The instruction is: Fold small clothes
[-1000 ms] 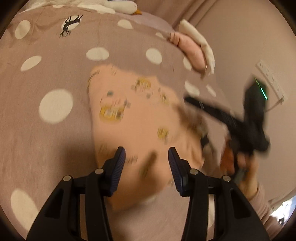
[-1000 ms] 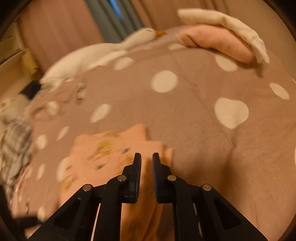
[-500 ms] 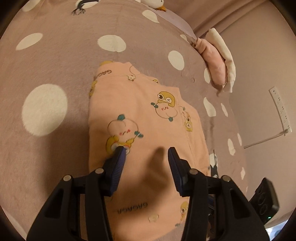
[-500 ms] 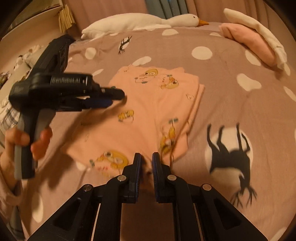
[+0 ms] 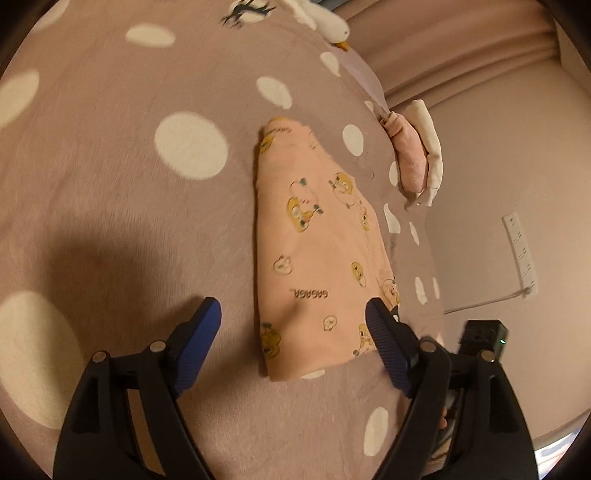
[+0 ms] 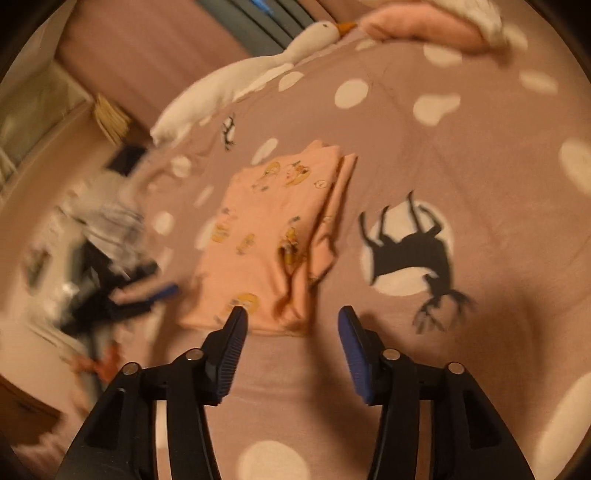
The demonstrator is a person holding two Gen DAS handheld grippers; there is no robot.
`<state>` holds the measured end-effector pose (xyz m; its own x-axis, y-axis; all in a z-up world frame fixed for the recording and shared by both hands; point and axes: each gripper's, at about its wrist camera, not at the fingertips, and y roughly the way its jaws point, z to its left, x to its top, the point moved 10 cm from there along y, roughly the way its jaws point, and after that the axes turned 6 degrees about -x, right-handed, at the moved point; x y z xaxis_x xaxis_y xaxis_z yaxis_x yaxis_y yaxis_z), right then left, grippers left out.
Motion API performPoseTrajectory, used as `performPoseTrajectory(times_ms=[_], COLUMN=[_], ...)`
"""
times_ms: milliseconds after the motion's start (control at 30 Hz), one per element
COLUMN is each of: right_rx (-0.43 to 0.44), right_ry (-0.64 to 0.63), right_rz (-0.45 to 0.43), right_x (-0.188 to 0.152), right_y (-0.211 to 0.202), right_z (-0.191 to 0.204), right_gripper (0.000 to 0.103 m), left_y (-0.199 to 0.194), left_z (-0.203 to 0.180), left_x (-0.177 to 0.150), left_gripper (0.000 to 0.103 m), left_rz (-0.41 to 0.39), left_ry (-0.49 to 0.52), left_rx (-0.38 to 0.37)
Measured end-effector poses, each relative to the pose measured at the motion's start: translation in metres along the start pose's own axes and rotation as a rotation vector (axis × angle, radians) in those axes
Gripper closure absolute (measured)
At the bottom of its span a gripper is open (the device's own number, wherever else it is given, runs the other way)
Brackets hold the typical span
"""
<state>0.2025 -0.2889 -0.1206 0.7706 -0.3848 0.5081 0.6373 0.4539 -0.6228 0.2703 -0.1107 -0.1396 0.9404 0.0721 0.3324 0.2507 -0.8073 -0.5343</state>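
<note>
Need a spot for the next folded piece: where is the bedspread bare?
Bare bedspread lies left of the peach garment, and between it and the goose plush. Crowded: pink-and-cream folded stack at the right edge.

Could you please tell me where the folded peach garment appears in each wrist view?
Left wrist: peach garment lies centre-right, running up from between the fingers.
Right wrist: peach garment lies centre, just beyond the fingertips.
Shared landmark: white goose plush at the top.

Soft matt peach cotton garment (image 5: 314, 254) with printed cartoons, fuzzy matt mauve spotted blanket (image 5: 110, 206), plush white goose toy (image 6: 236, 81), ribbed blue rubber pads (image 5: 195, 343) on matt black plastic
</note>
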Motion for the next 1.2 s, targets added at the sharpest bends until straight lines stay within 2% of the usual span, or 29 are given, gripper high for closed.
performPoseTrajectory(times_ms=[200,300,400,533,733,933,1067,1167,1200], right_rx=[0.057,0.023,-0.012,0.045,0.085,0.083,0.049,0.033,0.020], right_ry=[0.101,0.102,0.109,0.145,0.154,0.128,0.098,0.089,0.078], right_rz=[0.026,0.012,0.005,0.020,0.034,0.010,0.000,-0.008,-0.011], right_x=[0.018,0.029,0.038,0.047,0.057,0.060,0.059,0.059,0.058], right_y=[0.027,0.036,0.047,0.060,0.078,0.085,0.087,0.086,0.085], right_z=[0.001,-0.001,-0.004,-0.003,0.007,0.011,0.008,0.007,0.007], right_gripper=[0.045,0.045,0.045,0.045,0.045,0.046,0.056,0.060,0.061], left_y=[0.022,0.028,0.034,0.045,0.060,0.077,0.083,0.083,0.082], left_z=[-0.001,-0.006,-0.010,-0.013,-0.018,-0.023,-0.025,-0.024,-0.022], left_x=[-0.003,0.002,0.007,0.011,0.021,0.029,0.031,0.030,0.029], left_gripper=[0.022,0.022,0.022,0.022,0.022,0.021,0.021,0.030,0.037], left_rz=[0.051,0.057,0.069,0.085,0.092,0.102,0.100,0.082,0.077], left_ry=[-0.064,-0.066,-0.058,-0.042,-0.027,-0.014,0.000,0.024,0.035], left_rx=[-0.089,-0.118,-0.125,-0.129,-0.137,-0.129,-0.102,-0.058,-0.036])
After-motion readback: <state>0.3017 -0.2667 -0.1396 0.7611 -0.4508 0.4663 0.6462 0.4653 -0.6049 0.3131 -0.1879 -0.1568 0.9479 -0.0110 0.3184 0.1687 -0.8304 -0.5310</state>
